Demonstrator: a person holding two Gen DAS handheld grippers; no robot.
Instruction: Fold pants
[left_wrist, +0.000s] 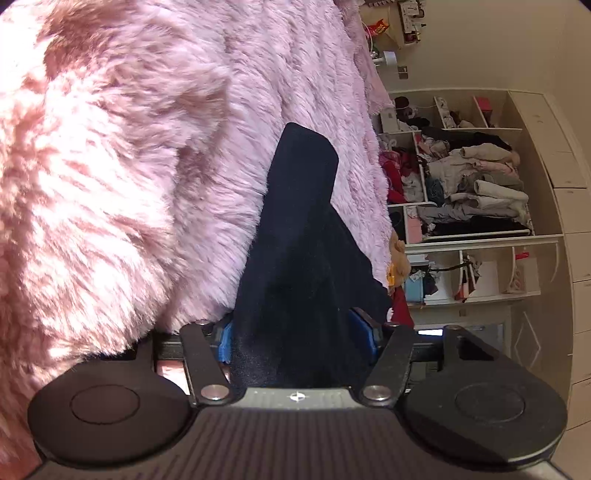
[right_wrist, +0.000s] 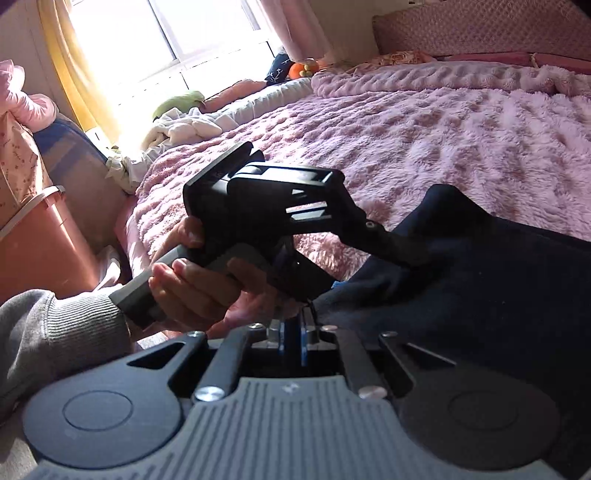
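Note:
The dark navy pants (left_wrist: 299, 236) lie on a fluffy pink blanket (left_wrist: 129, 166) that covers the bed. My left gripper (left_wrist: 297, 332) has its blue pads on either side of a thick bunch of the pants cloth and holds it. In the right wrist view the pants (right_wrist: 480, 280) spread to the right over the blanket (right_wrist: 406, 129). My right gripper (right_wrist: 293, 332) is shut, its blue pads pressed together on a thin edge of the pants. The left gripper (right_wrist: 417, 254), held by a hand in a grey sleeve, grips the cloth just ahead of it.
An open wardrobe (left_wrist: 480, 184) full of piled clothes stands past the bed edge. A window (right_wrist: 166, 37) with yellow curtain, white laundry (right_wrist: 177, 129) and an orange plastic bin (right_wrist: 40, 243) are at the bed's left side. The headboard (right_wrist: 480, 33) is at the far right.

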